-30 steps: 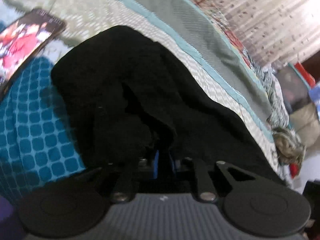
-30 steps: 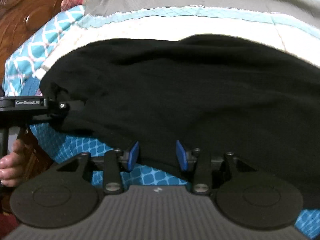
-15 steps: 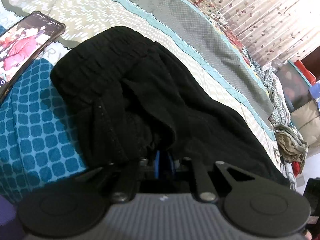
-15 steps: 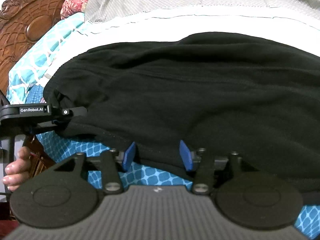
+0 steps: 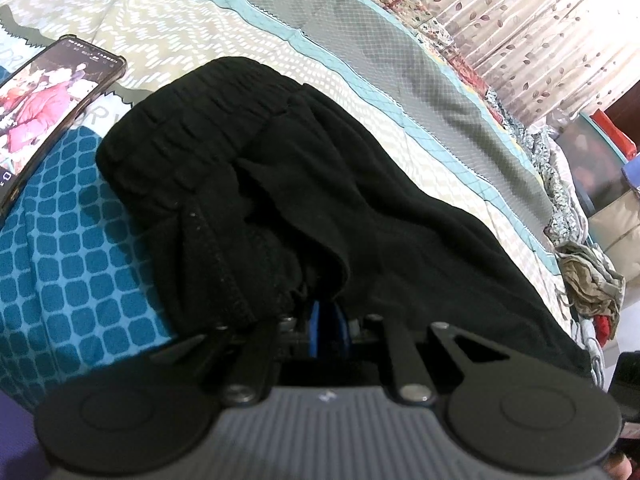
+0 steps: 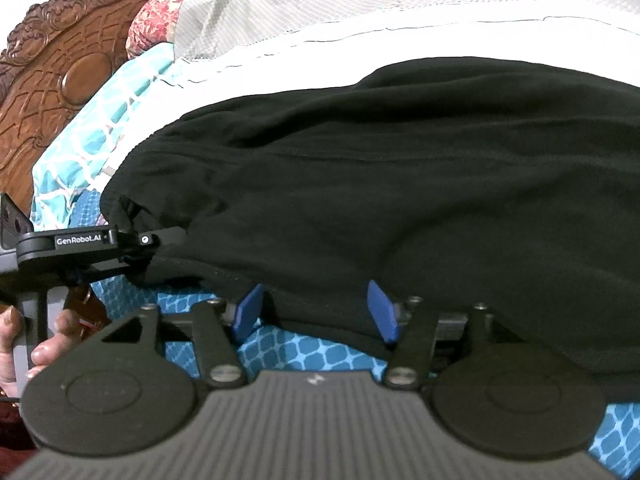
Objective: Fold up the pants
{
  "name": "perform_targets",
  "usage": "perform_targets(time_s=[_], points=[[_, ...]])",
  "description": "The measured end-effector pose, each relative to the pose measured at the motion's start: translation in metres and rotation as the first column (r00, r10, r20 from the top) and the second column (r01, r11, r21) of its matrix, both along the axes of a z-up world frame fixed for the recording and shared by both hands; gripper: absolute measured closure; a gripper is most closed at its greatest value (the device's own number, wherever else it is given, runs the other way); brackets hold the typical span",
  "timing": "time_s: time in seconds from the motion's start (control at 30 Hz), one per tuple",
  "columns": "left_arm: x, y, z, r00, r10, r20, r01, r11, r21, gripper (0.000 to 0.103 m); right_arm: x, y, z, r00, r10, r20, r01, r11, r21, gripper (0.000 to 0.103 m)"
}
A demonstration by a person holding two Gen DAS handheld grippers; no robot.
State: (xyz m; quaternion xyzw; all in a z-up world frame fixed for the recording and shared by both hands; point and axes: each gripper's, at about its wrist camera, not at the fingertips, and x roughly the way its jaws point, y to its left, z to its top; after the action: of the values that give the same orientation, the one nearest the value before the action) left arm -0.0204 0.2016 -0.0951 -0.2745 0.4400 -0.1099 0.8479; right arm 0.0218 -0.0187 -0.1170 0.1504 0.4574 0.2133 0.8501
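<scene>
Black pants (image 5: 320, 200) lie on the bed, with the elastic waistband (image 5: 200, 120) at the upper left in the left wrist view. My left gripper (image 5: 326, 320) is shut on a bunched edge of the pants near the waistband. In the right wrist view the pants (image 6: 400, 180) spread across the bed. My right gripper (image 6: 316, 312) is open, its blue fingers (image 6: 382, 310) astride the near edge of the fabric. The left gripper (image 6: 132, 244) also shows there at the left, pinching the pants' corner.
A phone (image 5: 48, 108) with a lit screen lies on the bed left of the waistband. A carved wooden headboard (image 6: 52, 88) stands at the left. A pile of clothes (image 5: 592, 280) lies at the bed's far end. Curtains (image 5: 540, 20) hang beyond.
My right gripper's fingers have spread wider apart at the pants' edge. My left gripper stays shut on the fabric, and its view has shifted slightly.
</scene>
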Motion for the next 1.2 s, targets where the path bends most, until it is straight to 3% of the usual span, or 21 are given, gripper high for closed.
perform_targets(time_s=[0.3,0.4,0.57,0.7,0.9,0.97,1.2], points=[[0.002,-0.017,0.011,1.000,-0.023,0.014,0.022,0.995,0.096,0.091,-0.002,-0.008,0.002,1.000,-0.002,-0.011,0.002,1.000,0.017,0.042],[0.001,-0.016,0.020,1.000,-0.013,0.029,0.011,0.996,0.089,0.091,-0.007,-0.010,0.013,1.000,0.005,0.023,-0.005,1.000,0.008,0.049],[-0.007,-0.019,0.048,0.992,-0.035,0.118,0.024,0.996,0.088,0.090,-0.018,-0.029,0.036,0.992,-0.027,0.126,0.027,1.000,0.005,0.068],[-0.005,-0.032,0.053,0.988,-0.077,0.133,0.064,0.993,0.101,0.086,-0.024,-0.046,0.039,0.986,-0.083,0.142,0.082,0.997,0.011,0.072],[0.005,-0.046,0.025,0.996,-0.093,0.006,0.091,0.981,0.171,0.087,-0.020,-0.052,0.014,0.993,-0.118,0.030,0.119,0.992,-0.035,0.076],[0.005,-0.044,0.021,0.996,-0.091,0.003,0.089,0.982,0.167,0.087,-0.018,-0.052,0.002,0.991,-0.130,-0.041,0.128,0.991,-0.042,0.076],[0.005,-0.042,0.022,0.996,-0.086,-0.002,0.085,0.984,0.155,0.087,-0.020,-0.054,0.001,0.985,-0.160,-0.062,0.161,0.987,0.018,0.076]])
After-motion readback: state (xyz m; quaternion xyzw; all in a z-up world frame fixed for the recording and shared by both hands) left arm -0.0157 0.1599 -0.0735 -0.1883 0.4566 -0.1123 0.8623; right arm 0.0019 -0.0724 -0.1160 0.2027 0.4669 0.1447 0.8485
